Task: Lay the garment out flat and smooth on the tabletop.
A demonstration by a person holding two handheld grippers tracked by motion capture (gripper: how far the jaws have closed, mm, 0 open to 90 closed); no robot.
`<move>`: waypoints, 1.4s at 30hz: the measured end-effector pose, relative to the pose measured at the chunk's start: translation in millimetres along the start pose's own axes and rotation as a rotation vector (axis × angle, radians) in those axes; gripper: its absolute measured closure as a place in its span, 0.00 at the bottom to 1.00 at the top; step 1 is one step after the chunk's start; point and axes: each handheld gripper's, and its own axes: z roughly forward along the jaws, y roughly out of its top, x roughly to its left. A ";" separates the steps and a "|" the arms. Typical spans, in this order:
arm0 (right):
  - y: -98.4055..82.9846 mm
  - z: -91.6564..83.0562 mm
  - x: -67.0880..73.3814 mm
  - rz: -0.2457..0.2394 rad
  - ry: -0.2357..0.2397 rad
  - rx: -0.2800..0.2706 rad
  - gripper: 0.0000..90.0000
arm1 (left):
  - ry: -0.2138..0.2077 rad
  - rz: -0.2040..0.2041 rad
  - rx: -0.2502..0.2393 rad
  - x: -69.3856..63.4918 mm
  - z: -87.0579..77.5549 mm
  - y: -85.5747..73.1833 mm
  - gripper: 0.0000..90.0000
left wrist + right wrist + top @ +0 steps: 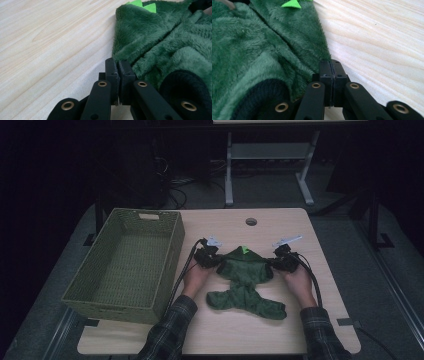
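A dark green fleece garment [245,275] with bright green spikes [245,250] lies spread on the wooden table [320,310]. My left gripper [217,261] is at its left side and my right gripper [272,262] at its right side, each low over the table. In the left gripper view the jaws [119,62] are pressed together where the garment's [155,37] edge meets their tips. The right gripper view shows the same: shut jaws [331,62] at the fleece [262,37] edge. A dark ribbed cuff [185,82] [262,92] lies beside each gripper.
A green woven basket [170,250] stands at the table's left, close to my left forearm. A round cable hole [251,221] sits near the table's far edge. Beyond the table a metal frame [270,150] stands on the dark floor.
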 end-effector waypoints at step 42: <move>-5.7 -55.3 67.9 -0.053 0.119 -0.103 0.54 | -0.090 0.048 0.011 -71.6 -104.1 -44.0 0.23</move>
